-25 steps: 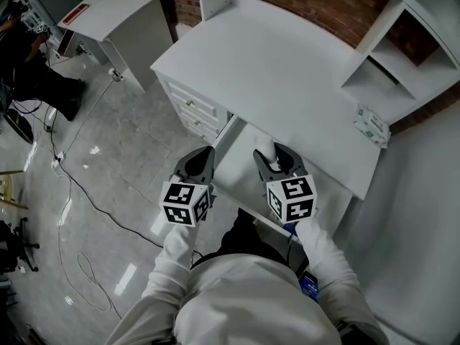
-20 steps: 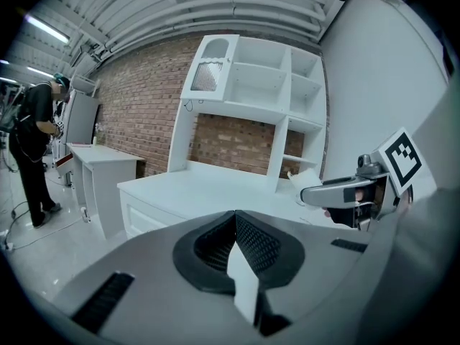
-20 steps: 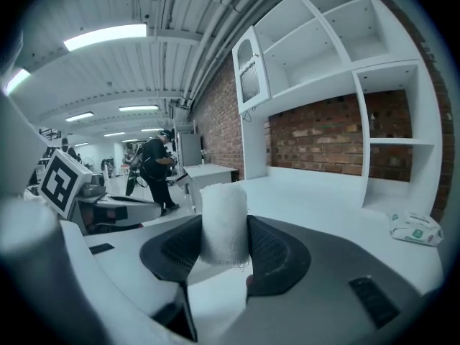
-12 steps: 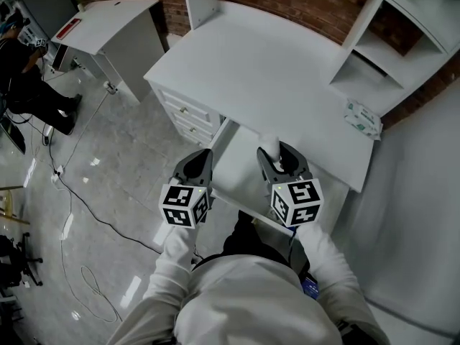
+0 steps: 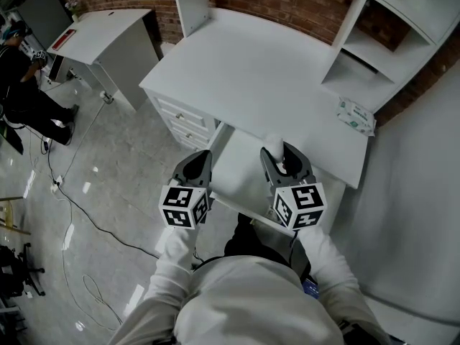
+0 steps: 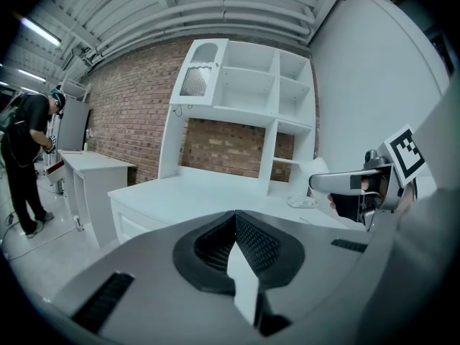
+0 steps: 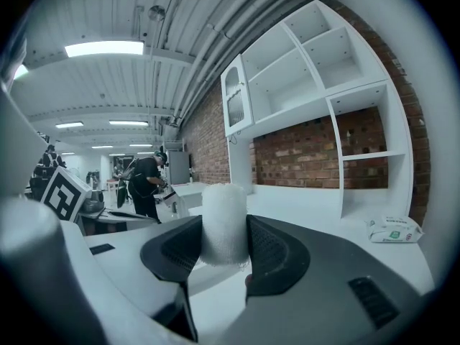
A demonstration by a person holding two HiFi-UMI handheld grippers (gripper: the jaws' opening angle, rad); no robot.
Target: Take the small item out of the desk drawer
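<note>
A small white roll [image 7: 224, 225] with a woven texture stands upright between the pads of my right gripper [image 7: 224, 244], which is shut on it. In the head view the roll [image 5: 272, 143] shows at the tips of the right gripper [image 5: 277, 152], over the front edge of the white desk [image 5: 266, 70]. Below it the desk drawer [image 5: 233, 169] stands pulled out. My left gripper [image 5: 203, 155] hovers at the drawer's left side. Its pads [image 6: 248, 239] meet at the tip with nothing between them. The right gripper [image 6: 352, 185] also appears at the right of the left gripper view.
A pack of wipes [image 5: 355, 116] lies at the desk's right end, below a white shelf unit [image 5: 388, 42]. A drawer stack [image 5: 183, 121] fills the desk's left side. A second white desk [image 5: 108, 24] and a person [image 5: 21, 85] are at far left. Cables [image 5: 72, 192] trail on the floor.
My right gripper has risen with the roll and moved slightly forward over the desk's front edge. The left gripper has stayed where it was.
</note>
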